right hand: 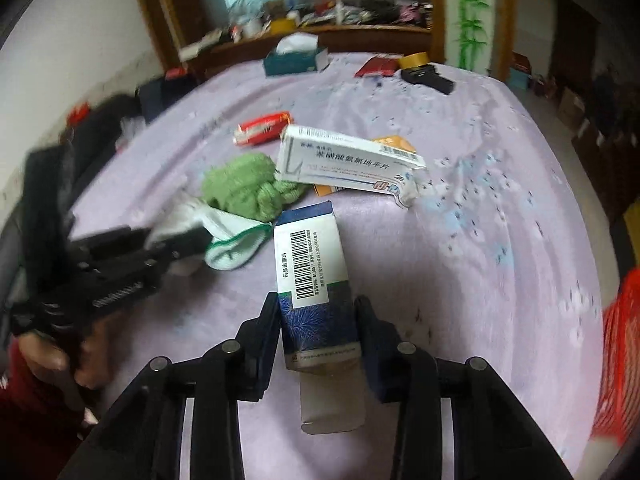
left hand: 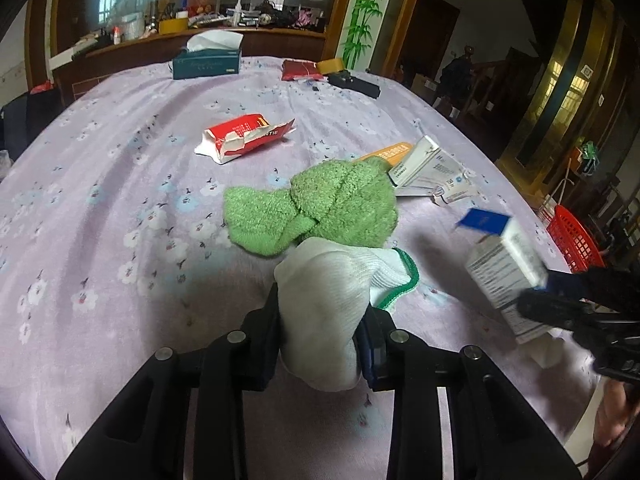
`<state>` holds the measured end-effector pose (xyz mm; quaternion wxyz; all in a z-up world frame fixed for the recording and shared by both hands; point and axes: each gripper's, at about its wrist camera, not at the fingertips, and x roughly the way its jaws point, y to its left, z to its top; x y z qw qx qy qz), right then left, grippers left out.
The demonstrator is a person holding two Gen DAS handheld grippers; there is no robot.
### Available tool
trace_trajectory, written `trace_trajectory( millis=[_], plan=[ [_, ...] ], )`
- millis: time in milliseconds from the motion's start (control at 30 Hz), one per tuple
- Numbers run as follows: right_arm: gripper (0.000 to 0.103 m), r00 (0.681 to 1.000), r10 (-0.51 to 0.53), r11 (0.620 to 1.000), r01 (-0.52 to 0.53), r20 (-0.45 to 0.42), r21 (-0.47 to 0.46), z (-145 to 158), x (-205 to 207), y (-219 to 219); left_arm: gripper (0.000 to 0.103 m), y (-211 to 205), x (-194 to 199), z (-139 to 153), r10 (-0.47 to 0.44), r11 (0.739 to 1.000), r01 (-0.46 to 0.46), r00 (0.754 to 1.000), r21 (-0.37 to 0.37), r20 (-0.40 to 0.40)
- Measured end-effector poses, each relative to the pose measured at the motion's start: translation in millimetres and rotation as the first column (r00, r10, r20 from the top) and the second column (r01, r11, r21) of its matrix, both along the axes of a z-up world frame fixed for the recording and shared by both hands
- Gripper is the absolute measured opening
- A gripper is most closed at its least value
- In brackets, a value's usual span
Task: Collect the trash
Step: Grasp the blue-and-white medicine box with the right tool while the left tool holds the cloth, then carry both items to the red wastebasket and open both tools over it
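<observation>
Clamping the blue-and-white medicine box [right hand: 316,280] in your right tongs [right hand: 318,344] above the counter [right hand: 480,240], left tongs [left hand: 320,336] pinching a white sock [left hand: 324,300], you should swing steadily toward the red basket [right hand: 620,360].

The blue-white box [right hand: 316,280] with a barcode stands tilted at lower centre, flaps open. A white medicine box [right hand: 348,164] lies at centre on an orange one [right hand: 394,145]. A torn red box [right hand: 262,128] lies upper left.
</observation>
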<state>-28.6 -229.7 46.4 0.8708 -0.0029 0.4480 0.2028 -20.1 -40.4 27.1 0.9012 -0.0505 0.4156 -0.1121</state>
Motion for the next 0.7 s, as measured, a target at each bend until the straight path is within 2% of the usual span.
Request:
trace_trajectory(
  millis=[100, 200, 333, 500, 700],
  plan=[
    [0.040, 0.994, -0.094, 0.995, 0.091, 0.051, 0.050, 7.6, -21.3, -6.8, 0.031, -3.8, -15.2, 5.9, 0.035, 0.999, -0.036, 0.998, 0.017, 0.050],
    [0.040, 0.975, -0.184, 0.983, 0.179, 0.122, 0.050, 9.8, -34.4, -8.6, 0.031, -10.8, -28.1, 12.8, 0.058, 0.998, -0.060, 0.994, 0.017, 0.096],
    [0.040, 0.950, -0.254, 0.967, 0.252, 0.180, 0.037, 7.0, -43.8, -8.6, 0.031, -24.1, -41.5, 18.3, 0.062, 0.997, -0.067, 0.986, 0.028, 0.154],
    [0.040, 0.940, -0.279, 0.960, 0.275, 0.197, 0.050, 4.3, -46.4, -10.9, 0.031, -42.4, -49.7, 17.4, 0.041, 0.994, -0.061, 0.979, 0.094, 0.202],
    [0.040, 0.930, -0.279, 0.960, 0.277, 0.241, 0.046, 2.6, -49.8, -9.3, 0.031, -43.1, -50.0, 17.9, 0.052, 0.991, -0.078, 0.973, 0.110, 0.223]
  ],
)
